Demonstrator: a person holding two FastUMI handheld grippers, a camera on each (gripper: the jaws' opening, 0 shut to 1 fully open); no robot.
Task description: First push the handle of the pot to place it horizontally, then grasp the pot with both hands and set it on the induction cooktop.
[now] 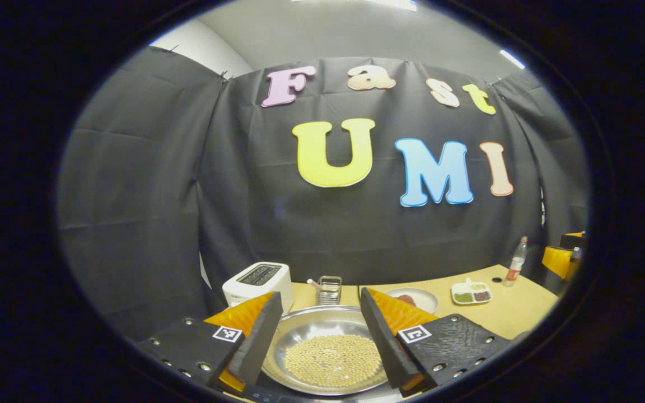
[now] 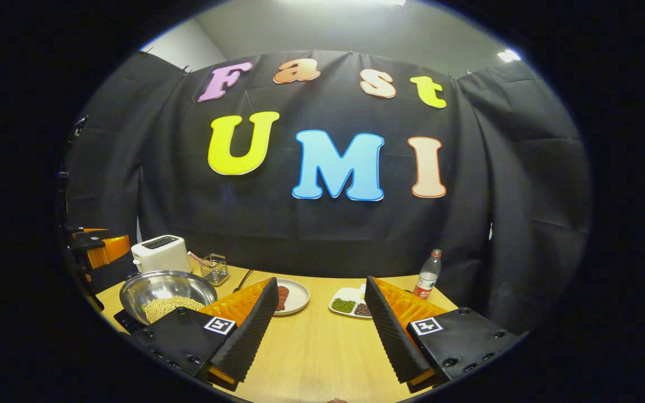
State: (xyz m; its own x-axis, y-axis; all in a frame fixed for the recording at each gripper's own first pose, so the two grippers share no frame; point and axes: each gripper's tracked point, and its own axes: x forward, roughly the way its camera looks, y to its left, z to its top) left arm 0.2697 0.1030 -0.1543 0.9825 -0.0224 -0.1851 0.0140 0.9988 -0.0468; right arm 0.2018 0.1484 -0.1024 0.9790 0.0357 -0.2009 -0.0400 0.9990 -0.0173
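Pot (image 1: 328,350) = shallow steel pan w/ a layer of small pale beans (image 1: 333,361) in the bottom, sitting on a dark flat slab w/ printed controls at its front edge, prob the induction cooktop (image 1: 277,395), near the table's (image 2: 322,347) left end, toaster (image 2: 161,253) just behind it. Judging: thin rigid metal, smooth + slippery, not fragile; light by itself but the loose beans add weight and will slide or spill if tilted, so keep it level. Best hold = rim at two opposite sides, one gripper each, pads pinching the wall; can't make out a handle in either view. Left gripper (image 1: 322,341) hovers low right above the pot, looking forward + slightly down, jaws spread wide w/ the bowl showing between them, not touching rim as far as I can tell. Right gripper (image 2: 319,330) well apart to the right over bare table, held level, aimed toward plate (image 2: 294,295) + sauce dish (image 2: 350,305), jaws also wide, nothing held
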